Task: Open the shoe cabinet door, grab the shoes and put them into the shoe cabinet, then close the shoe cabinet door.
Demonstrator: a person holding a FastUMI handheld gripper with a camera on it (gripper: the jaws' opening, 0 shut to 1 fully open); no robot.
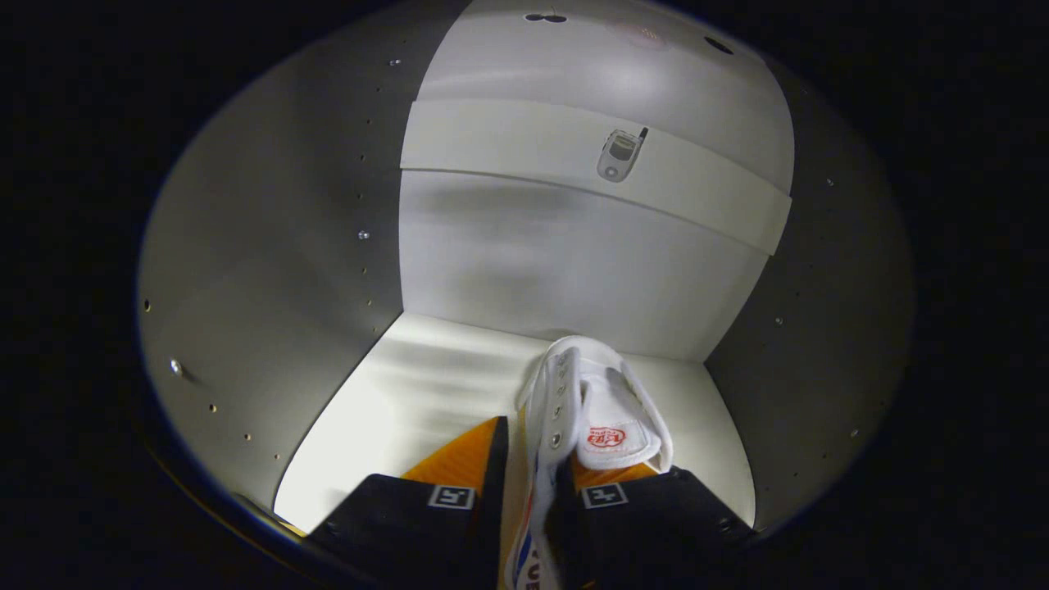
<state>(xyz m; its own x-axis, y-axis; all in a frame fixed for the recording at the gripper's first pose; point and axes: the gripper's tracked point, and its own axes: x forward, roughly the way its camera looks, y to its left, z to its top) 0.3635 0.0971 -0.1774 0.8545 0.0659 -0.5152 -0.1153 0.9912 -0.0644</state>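
The gripper (531,459) pinches a white canvas sneaker (578,410) by its side wall (fingers narrow) inside the shoe cabinet (270,270), above its floor.

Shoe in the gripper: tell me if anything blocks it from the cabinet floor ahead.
Nothing visible blocks it. The gripper is shut on the white shoe, already inside the cabinet. The cabinet floor beside and beyond the shoe lies bare up to the back wall. A small fitting sits high on the back rail, well out of the way.
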